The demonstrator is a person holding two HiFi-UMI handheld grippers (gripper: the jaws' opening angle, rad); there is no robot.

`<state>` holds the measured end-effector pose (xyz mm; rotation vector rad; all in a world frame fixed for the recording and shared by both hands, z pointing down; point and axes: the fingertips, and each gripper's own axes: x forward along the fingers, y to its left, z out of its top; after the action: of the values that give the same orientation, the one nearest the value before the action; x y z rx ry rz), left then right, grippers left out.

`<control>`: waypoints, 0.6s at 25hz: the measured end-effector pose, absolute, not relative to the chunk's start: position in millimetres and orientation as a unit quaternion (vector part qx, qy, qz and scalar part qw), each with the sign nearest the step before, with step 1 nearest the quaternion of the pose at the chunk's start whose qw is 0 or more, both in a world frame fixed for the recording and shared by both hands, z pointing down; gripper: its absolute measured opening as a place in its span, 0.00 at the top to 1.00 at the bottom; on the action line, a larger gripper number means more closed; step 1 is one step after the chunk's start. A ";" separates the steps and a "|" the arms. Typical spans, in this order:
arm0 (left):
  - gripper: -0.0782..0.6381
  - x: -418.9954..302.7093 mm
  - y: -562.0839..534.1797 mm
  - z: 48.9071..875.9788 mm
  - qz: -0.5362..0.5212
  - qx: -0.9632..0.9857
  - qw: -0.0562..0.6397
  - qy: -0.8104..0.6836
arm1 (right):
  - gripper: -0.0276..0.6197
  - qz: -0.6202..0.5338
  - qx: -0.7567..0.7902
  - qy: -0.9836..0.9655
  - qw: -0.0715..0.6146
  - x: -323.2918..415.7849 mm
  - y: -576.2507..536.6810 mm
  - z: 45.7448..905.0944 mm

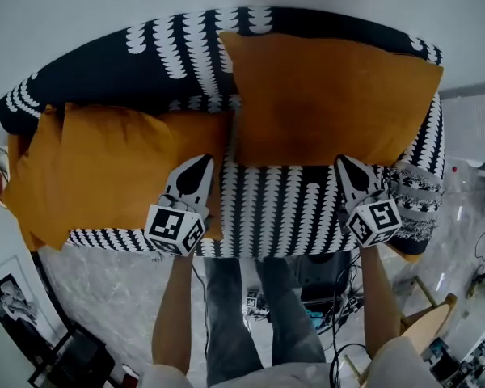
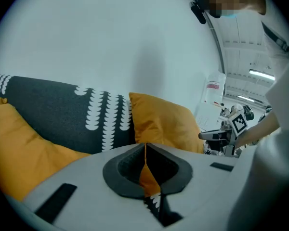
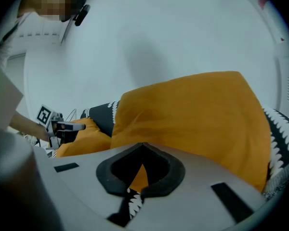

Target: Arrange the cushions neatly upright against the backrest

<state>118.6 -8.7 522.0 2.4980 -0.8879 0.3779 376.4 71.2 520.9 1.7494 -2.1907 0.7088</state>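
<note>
Over on the patterned sofa (image 1: 291, 208), the left cushion (image 1: 105, 168) lies slumped at the left end, left gripper (image 1: 200, 162) jaws clenched on its right edge. The right cushion (image 1: 323, 95) leans against the backrest (image 1: 145, 63), right gripper (image 1: 343, 162) jaws pinching its near right corner.

We find no legible text, number or brand. The label (image 2: 213, 86) on the white container (image 2: 211, 102) is unreadable. The left cube (image 1: 176, 228) and right cube (image 1: 375, 221) bear coded squares only.
</note>
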 end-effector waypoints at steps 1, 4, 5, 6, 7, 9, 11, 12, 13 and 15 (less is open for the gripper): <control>0.84 107.9 -9.6 517.0 0.139 0.905 0.230 -0.331 | 0.91 0.245 0.585 -0.763 0.130 358.5 66.1 520.5; 0.84 67.4 -14.4 508.6 0.144 0.895 0.223 -0.360 | 0.91 0.249 0.546 -0.790 0.126 303.6 47.5 522.2; 0.84 52.6 -15.5 507.5 0.143 0.892 0.221 -0.368 | 0.91 0.249 0.538 -0.796 0.124 286.0 43.2 523.1; 0.84 37.3 -15.5 506.7 0.141 0.889 0.219 -0.376 | 0.91 0.250 0.531 -0.801 0.122 268.3 40.6 524.0; 0.84 21.5 -14.5 506.0 0.140 0.886 0.217 -0.384 | 0.91 0.251 0.524 -0.805 0.121 250.1 39.1 524.5; 0.84 -10.0 -13.6 504.0 0.141 0.881 0.212 -0.399 | 0.91 0.252 0.508 -0.815 0.121 213.2 34.2 524.0; 0.84 -40.5 -16.2 501.3 0.139 0.873 0.211 -0.418 | 0.91 0.252 0.488 -0.827 0.122 177.3 23.2 521.7; 0.84 -55.8 -18.0 500.1 0.137 0.868 0.212 -0.427 | 0.91 0.251 0.478 -0.833 0.123 159.3 16.9 520.2; 0.84 -71.3 -20.1 498.9 0.136 0.864 0.212 -0.436 | 0.91 0.250 0.467 -0.839 0.124 141.5 11.0 518.6; 0.84 -101.9 -24.8 496.4 0.134 0.856 0.213 -0.452 | 0.91 0.247 0.450 -0.849 0.126 107.3 0.6 515.5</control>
<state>-101.9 -24.8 496.4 2.3758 -1.2535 0.3724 107.3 0.6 515.5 1.3114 -2.4711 0.7183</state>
